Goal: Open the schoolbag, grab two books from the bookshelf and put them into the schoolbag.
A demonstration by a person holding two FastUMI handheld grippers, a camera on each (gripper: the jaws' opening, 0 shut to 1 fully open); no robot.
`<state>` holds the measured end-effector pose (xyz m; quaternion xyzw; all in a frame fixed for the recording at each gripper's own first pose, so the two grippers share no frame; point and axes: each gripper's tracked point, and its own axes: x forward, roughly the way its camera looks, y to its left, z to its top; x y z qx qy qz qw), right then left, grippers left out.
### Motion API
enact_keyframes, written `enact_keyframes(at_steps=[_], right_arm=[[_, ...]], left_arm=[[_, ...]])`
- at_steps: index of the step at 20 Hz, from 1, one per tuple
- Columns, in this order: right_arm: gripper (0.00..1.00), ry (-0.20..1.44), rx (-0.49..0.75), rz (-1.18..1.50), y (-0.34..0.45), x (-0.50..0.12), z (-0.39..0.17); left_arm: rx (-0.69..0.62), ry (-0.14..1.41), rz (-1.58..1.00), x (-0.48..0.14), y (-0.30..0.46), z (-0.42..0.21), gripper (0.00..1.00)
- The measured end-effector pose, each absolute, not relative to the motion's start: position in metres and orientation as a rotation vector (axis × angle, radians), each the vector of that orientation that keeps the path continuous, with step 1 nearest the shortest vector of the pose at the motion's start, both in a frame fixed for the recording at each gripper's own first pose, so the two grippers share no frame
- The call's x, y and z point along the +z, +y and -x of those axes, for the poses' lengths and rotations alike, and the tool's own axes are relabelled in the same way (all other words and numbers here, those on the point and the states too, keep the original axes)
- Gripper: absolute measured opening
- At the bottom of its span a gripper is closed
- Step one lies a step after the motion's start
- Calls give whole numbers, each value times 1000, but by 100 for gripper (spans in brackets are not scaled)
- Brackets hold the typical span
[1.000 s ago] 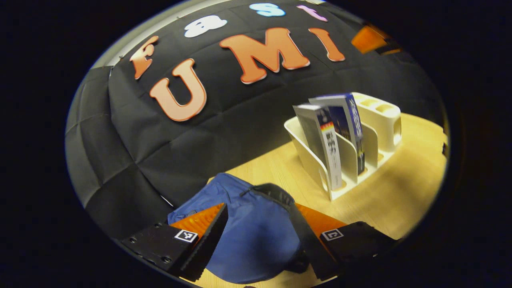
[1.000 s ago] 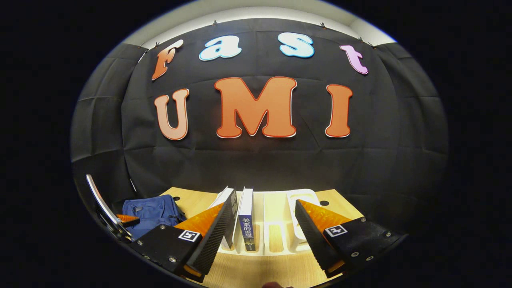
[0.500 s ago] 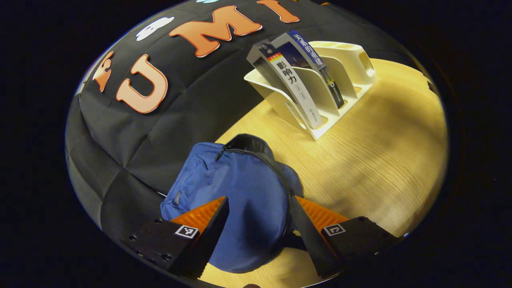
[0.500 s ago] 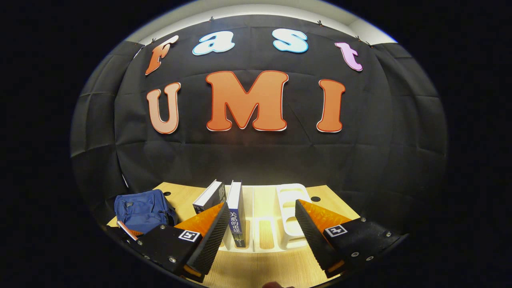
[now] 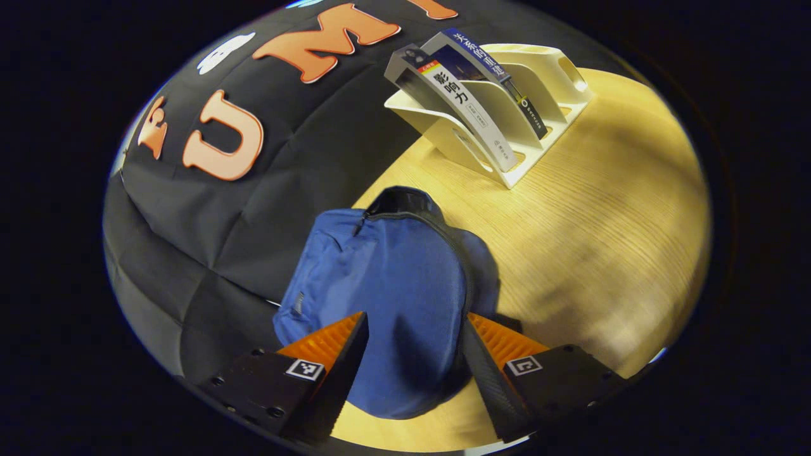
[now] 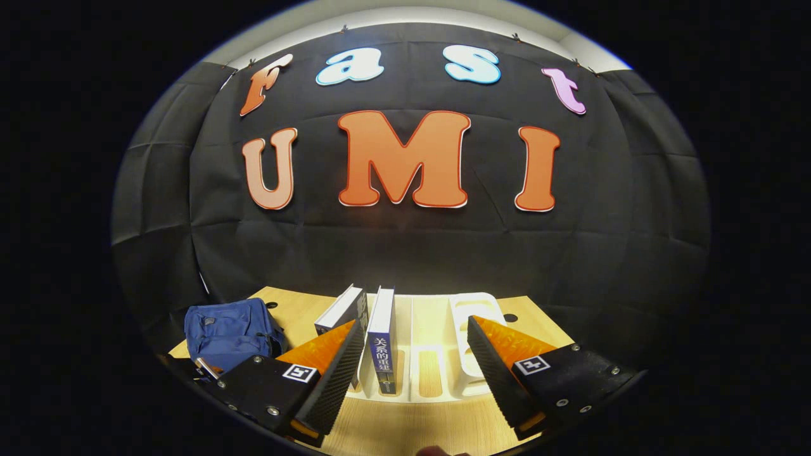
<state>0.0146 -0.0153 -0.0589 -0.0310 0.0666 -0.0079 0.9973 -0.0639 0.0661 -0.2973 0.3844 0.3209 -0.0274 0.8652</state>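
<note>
Your left hand-held gripper [image 5: 412,354] hangs spread over the blue schoolbag [image 5: 393,285], which lies on the desk [image 5: 602,209]. It's soft, limp fabric; pinch its zipper pull at 12 o'clock.

Right gripper [image 6: 415,354]: fingers spread wide, nothing between the pads, raised above the tabletop's near edge.
Bookshelf [image 6: 437,342]: white, slotted, at the tabletop's far edge, framed between the fingers.
Left book [image 6: 342,310]: in a left slot, leaning left.
Right book [image 6: 382,339]: blue spine, upright, just beside the leaning one.
Schoolbag [image 6: 229,330]: blue, closed, at the tabletop's left edge, apart from the bookshelf.
Tabletop [image 6: 405,430]: pale wood.
</note>
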Motion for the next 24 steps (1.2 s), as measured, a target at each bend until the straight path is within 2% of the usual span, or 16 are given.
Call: enact_keyframes(at_steps=[3, 4, 6, 7, 8, 9, 10, 15, 24], right_arm=[[97, 144, 14, 64, -2, -62, -23], [97, 152, 25, 64, 3, -64, -25], [97, 168, 49, 71, 13, -66, -31], [97, 183, 66, 75, 21, -68, -35], [97, 196, 86, 77, 29, -71, -40], [97, 225, 93, 82, 38, -75, -45], [97, 256, 100, 82, 43, -81, -50], [97, 343, 139, 106, 71, -87, -76], [98, 463, 89, 199, 87, -91, -125]], left_arm=[[-77, 731, -779, -317, 68, 62, 77], [-88, 773, -775, -329, 69, 64, 80], [-98, 786, -803, -330, 71, 61, 55], [-134, 809, -806, -331, 68, 60, 37], [-158, 833, -821, -329, 71, 64, 27], [-158, 848, -814, -328, 77, 61, 29], [-157, 858, -782, -323, 82, 60, 11], [-159, 827, -654, -277, 92, 46, 7], [-187, 670, -575, -151, 129, -3, 5]])
